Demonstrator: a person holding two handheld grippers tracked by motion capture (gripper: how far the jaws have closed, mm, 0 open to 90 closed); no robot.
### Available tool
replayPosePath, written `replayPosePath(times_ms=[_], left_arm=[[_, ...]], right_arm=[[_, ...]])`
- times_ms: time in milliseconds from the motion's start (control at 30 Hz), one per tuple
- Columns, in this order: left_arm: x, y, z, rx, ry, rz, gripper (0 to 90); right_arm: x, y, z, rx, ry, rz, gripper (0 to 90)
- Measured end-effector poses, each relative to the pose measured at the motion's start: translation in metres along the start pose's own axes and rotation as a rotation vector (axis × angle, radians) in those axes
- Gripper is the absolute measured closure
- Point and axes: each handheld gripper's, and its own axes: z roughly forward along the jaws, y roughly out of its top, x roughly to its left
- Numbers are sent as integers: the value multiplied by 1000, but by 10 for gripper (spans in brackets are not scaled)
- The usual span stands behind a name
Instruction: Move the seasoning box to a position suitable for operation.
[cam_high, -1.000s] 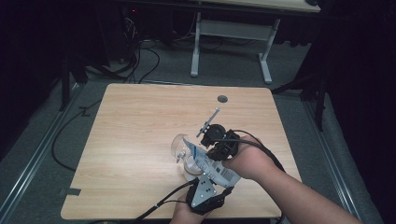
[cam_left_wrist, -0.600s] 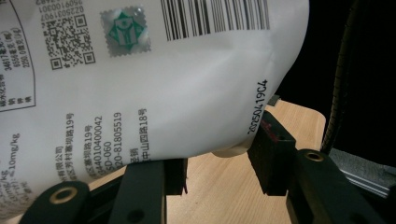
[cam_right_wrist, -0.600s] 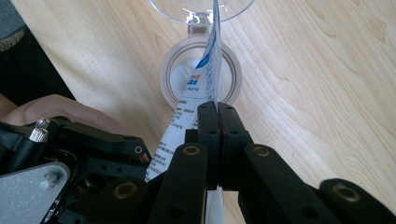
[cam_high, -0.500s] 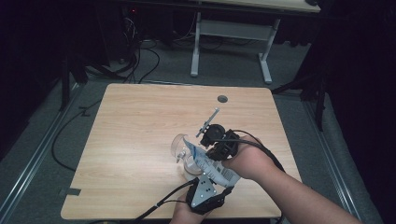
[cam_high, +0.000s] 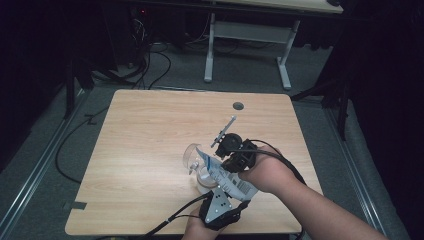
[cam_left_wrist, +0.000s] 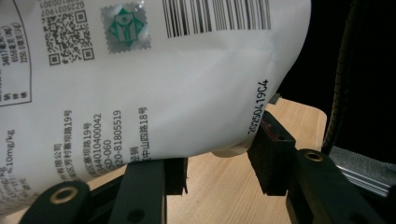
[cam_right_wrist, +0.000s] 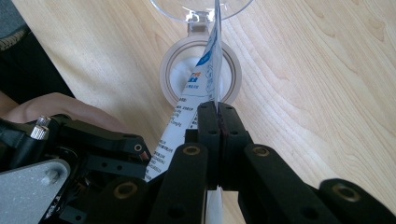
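A white printed pouch (cam_high: 229, 181) with a barcode hangs tilted over a small round jar (cam_high: 202, 176) near the table's front edge. The jar's clear hinged lid (cam_high: 191, 155) stands open. In the right gripper view the pouch (cam_right_wrist: 187, 107) points its top corner into the jar (cam_right_wrist: 180, 77), which holds something white. My right gripper (cam_right_wrist: 217, 109) is shut on the pouch's edge. In the left gripper view the pouch (cam_left_wrist: 163, 84) hides most of the jar (cam_left_wrist: 229, 152). My left gripper (cam_left_wrist: 222, 158) has its jaws on either side of the jar, shut on it.
The wooden table (cam_high: 150, 130) has a round cable hole (cam_high: 238, 106) at the back right. Another desk's white legs (cam_high: 210, 50) and floor cables (cam_high: 150, 65) lie beyond it. Both forearms come in at the front right.
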Motion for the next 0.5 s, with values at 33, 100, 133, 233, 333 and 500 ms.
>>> replayPosePath(times_ms=[33,100,133,233,333,500], left_arm=[[0,0,0,-1,0,-1,612],[0,-1,0,3,-1,2,612],[0,-1,0,3,-2,2,612],[-1,-1,1,4,-3,3,613],[-1,-1,0,2,-1,3,613],[-1,0,0,-1,-3,-1,613]], right_arm=[[0,0,0,1,1,3,900],[0,-1,0,0,2,3,899],[0,-2,0,2,1,4,899],[-1,-3,0,-1,3,4,899],[-1,-3,-1,-3,4,7,900],[-1,-2,-1,-3,5,2,899]])
